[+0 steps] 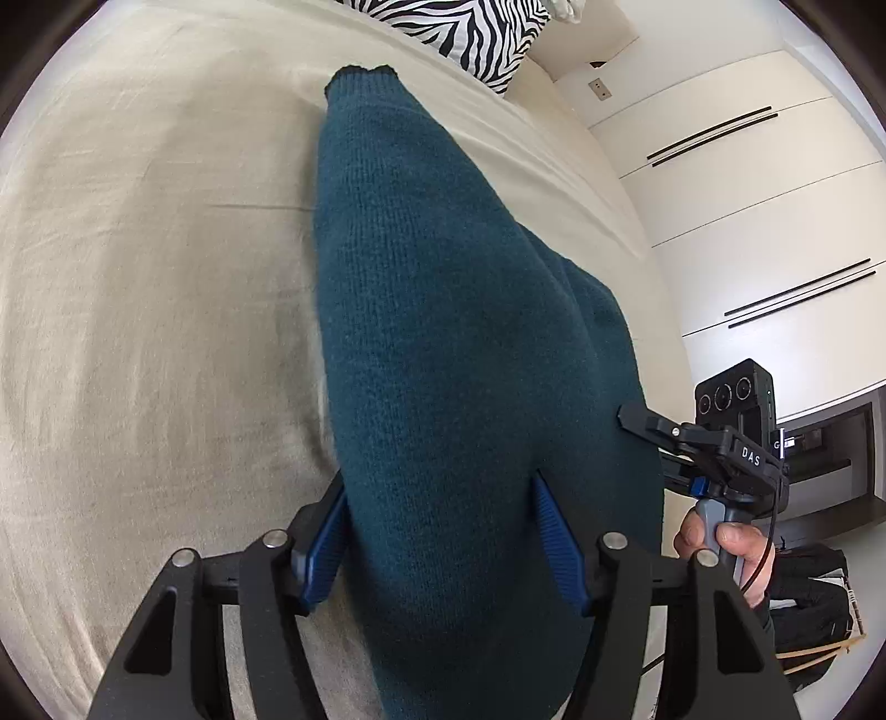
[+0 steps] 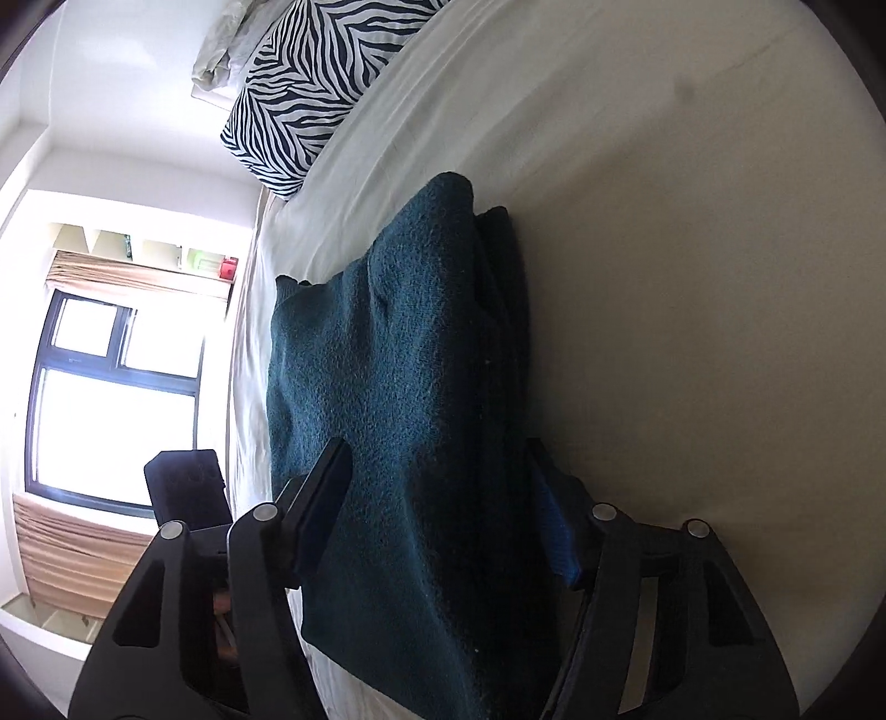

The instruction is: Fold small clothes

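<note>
Teal knit sweater (image 1: 443,343) lies on the bed (image 1: 166,277); my left tongs (image 1: 443,531) and right tongs (image 2: 443,498) both straddle it, spread apart.

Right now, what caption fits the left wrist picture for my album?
Left tool open around a teal knit sweater on a beige bed, zebra pillow beyond.

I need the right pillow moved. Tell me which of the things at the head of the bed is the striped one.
The zebra-print pillow, black and white stripes. The crumpled pale bedding beside it is plain.
</note>
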`<state>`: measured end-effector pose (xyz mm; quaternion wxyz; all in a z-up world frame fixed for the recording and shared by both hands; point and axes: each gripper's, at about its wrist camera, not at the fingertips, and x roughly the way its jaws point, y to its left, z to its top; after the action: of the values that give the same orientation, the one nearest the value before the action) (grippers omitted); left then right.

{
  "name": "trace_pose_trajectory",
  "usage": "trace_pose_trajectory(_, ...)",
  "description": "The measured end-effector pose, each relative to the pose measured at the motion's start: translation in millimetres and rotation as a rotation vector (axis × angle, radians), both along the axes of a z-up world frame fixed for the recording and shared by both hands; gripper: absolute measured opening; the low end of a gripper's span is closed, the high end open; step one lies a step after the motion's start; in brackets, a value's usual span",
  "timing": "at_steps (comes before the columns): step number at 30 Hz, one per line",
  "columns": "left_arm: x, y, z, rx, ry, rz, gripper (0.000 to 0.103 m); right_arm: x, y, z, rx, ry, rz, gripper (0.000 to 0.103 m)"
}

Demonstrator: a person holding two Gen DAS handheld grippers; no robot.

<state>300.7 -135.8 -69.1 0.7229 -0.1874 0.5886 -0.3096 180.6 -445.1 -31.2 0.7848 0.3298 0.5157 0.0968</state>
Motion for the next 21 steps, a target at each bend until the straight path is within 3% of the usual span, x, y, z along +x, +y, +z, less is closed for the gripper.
trace_pose_trajectory(2, -1.4, 0.2, 1.5, 0.015, -0.001, 0.002, 0.055, 7.2, 11.6, -2.4, -0.078, 0.025, 0.018, 0.034)
trace_pose_trajectory(5, -4.6, -0.1, 7.6, 0.022, -0.022, -0.001, 0.047, 9.8, 25.0, 7.5, -0.155, 0.012, 0.013, 0.024)
trace_pose_trajectory(9, -21.9, 9.9, 31.1, 0.034, -0.07, 0.001, 0.041, -4.8, 48.2, 34.6, -0.219, -0.033, 0.015, 0.022)
trace_pose_trajectory(15, -73.3, 52.3, 91.0, 0.074, -0.21, -0.021, 0.041, -48.9, 111.4, 80.1, -0.253, -0.118, 0.081, 0.021)
trace_pose_trajectory(21, -143.2, 124.1, 109.5, 0.125, -0.274, -0.022, 0.041, -101.8, 199.3, 85.8, -0.25, -0.178, 0.154, 0.021)
